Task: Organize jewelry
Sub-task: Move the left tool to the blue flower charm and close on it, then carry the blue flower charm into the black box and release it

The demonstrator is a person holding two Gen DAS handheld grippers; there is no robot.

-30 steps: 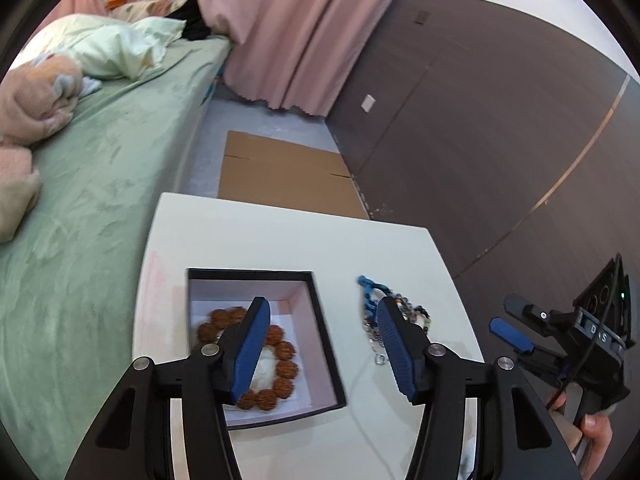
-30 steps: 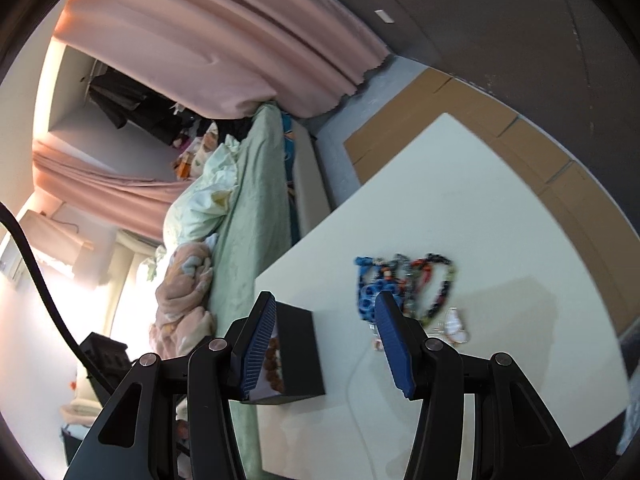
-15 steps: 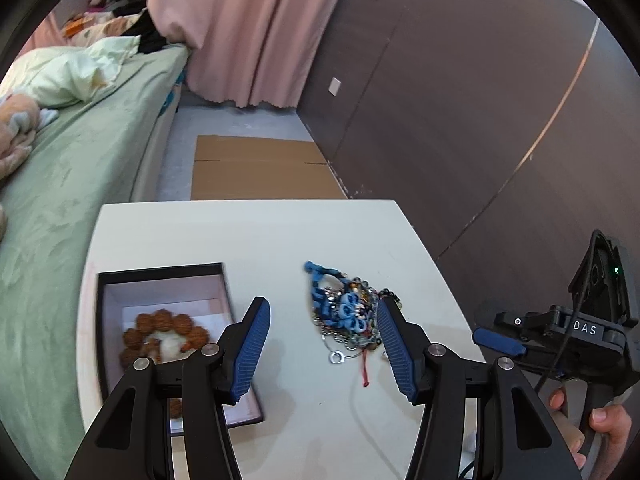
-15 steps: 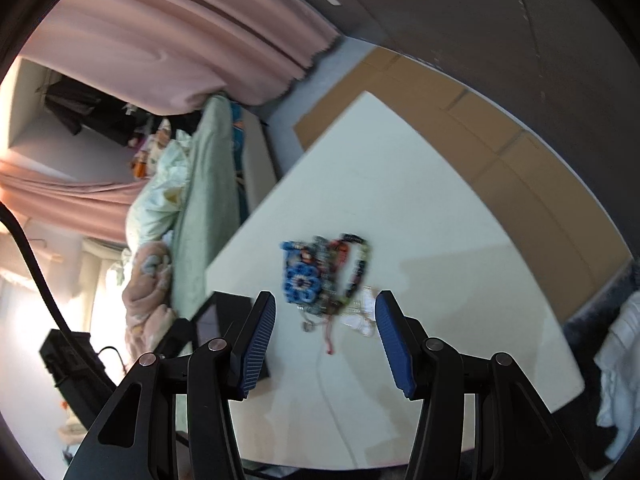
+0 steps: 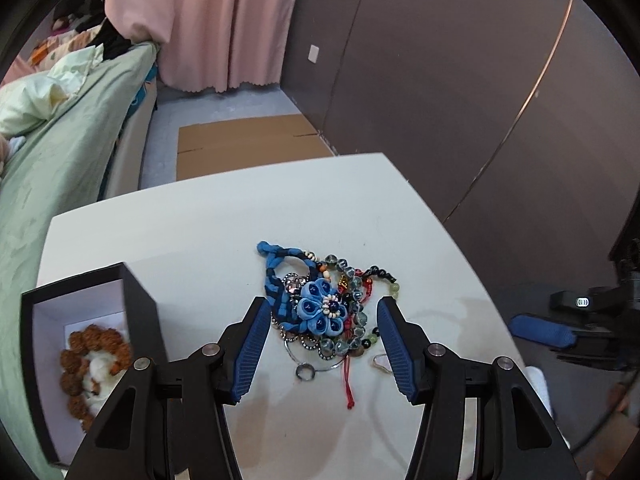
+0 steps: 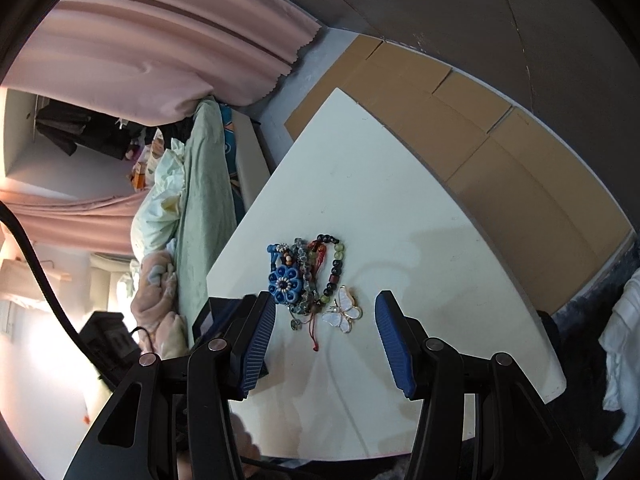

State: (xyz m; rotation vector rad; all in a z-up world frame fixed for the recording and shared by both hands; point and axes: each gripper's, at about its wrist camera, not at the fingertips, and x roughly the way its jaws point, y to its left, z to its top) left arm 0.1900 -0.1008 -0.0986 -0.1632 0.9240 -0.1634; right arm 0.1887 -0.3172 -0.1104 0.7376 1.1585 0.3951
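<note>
A tangled jewelry pile (image 5: 328, 308) lies mid-table: a blue fabric flower piece (image 5: 320, 310), glass bead bracelets and a red cord. My left gripper (image 5: 320, 350) is open and empty, its jaws standing either side of the pile, just above it. A black box (image 5: 140, 320) at the left holds a brown bead bracelet (image 5: 94, 364) on a white cushion. In the right wrist view the pile (image 6: 308, 276) and a white butterfly brooch (image 6: 343, 310) lie ahead of my open, empty right gripper (image 6: 325, 340); the box (image 6: 220, 316) is partly hidden behind its left finger.
The white table (image 5: 224, 216) stands beside a green-covered bed (image 5: 60, 148). Flattened cardboard (image 5: 244, 144) lies on the floor beyond it, by a dark panelled wall and pink curtains. The right gripper's body (image 5: 580, 328) shows at the table's right edge.
My left gripper has swung right from over the box to over the jewelry pile. My right gripper has turned so the pile and brooch sit centred ahead of it.
</note>
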